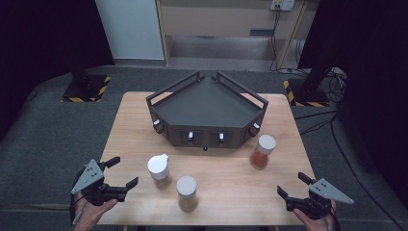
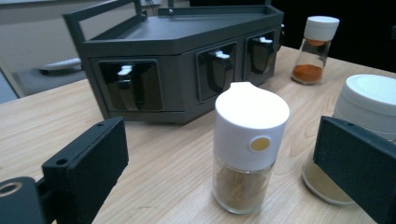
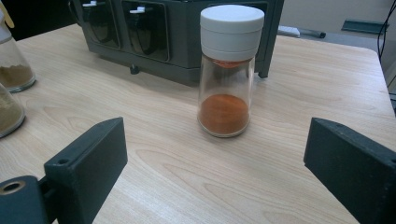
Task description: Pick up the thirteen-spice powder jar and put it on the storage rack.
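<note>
A dark grey corner rack (image 1: 207, 103) (image 2: 187, 42) (image 3: 177, 28) with small drawers stands at the table's middle back. Three glass spice jars with white caps stand in front of it: one with orange powder (image 1: 262, 151) (image 2: 316, 49) (image 3: 228, 74) at the right, one with tan powder and a spouted cap (image 1: 159, 171) (image 2: 247, 149), and one with tan powder and a round cap (image 1: 187, 193) (image 2: 369, 112). My left gripper (image 1: 121, 174) (image 2: 224, 158) is open, facing the spouted jar from the left. My right gripper (image 1: 292, 186) (image 3: 215, 154) is open, short of the orange jar.
The wooden table (image 1: 130, 120) sits on a grey floor. Black stand bases with yellow-black tape (image 1: 85, 89) lie behind it at both sides. Cables (image 1: 332, 120) run along the floor at the right. Bare tabletop lies between the jars and the front edge.
</note>
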`<control>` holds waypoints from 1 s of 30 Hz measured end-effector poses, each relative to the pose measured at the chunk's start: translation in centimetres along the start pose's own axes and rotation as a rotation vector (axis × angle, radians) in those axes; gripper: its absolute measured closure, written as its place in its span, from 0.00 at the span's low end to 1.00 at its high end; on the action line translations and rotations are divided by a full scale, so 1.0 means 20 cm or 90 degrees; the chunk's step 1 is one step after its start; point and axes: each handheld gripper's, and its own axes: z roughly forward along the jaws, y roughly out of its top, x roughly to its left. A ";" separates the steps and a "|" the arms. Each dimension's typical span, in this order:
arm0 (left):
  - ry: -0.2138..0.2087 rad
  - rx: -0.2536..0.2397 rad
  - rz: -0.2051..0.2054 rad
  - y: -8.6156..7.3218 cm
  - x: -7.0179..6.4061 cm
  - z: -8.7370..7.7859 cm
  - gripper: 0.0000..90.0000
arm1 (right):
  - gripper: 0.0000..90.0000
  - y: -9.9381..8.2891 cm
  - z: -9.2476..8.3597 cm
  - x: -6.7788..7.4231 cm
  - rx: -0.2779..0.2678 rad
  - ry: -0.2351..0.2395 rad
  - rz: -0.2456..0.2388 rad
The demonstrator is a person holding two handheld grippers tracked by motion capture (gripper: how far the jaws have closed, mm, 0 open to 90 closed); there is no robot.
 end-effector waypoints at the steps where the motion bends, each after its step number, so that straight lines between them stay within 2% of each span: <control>1: -0.006 0.000 -0.001 0.01 0.00 0.01 0.02 | 0.07 0.00 0.00 0.00 0.000 -0.001 0.000; 8: -0.023 0.015 0.005 0.06 0.00 0.10 0.02 | 0.07 0.00 0.00 0.00 0.003 -0.001 -0.002; 14: -0.040 0.028 0.006 0.07 0.01 0.17 0.03 | 0.08 0.00 0.00 0.00 0.003 0.000 -0.001; 23: -0.062 0.038 -0.002 0.04 0.01 0.29 0.03 | 0.08 0.01 0.01 0.00 0.007 0.000 -0.004; 30: -0.068 0.051 -0.012 0.00 0.01 0.38 0.05 | 0.08 0.00 0.01 0.00 0.006 0.000 -0.004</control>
